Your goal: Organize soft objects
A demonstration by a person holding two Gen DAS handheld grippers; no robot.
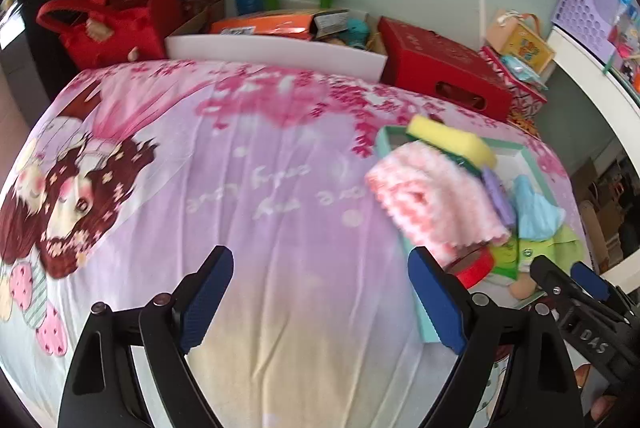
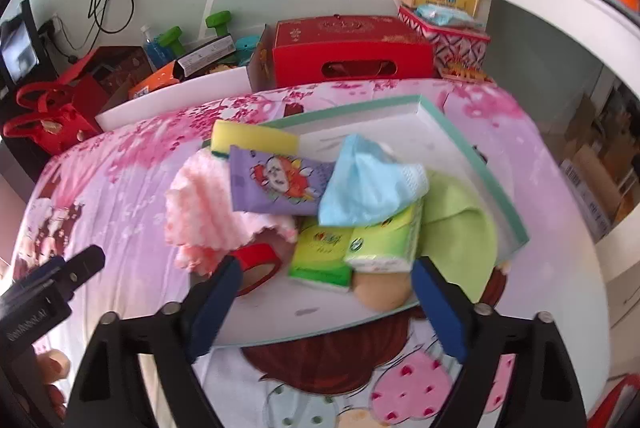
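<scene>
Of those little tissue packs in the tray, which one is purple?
The purple tissue pack with a cartoon face, lying highest in the pile, partly on the fluffy pink cloth. The other two packs are green and sit below it.

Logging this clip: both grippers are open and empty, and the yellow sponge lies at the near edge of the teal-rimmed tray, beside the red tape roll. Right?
One slip: the yellow sponge lies at the far-left corner of the teal-rimmed tray, away from the red tape roll, as the right wrist view shows. The left gripper and right gripper are both open and empty.
</scene>
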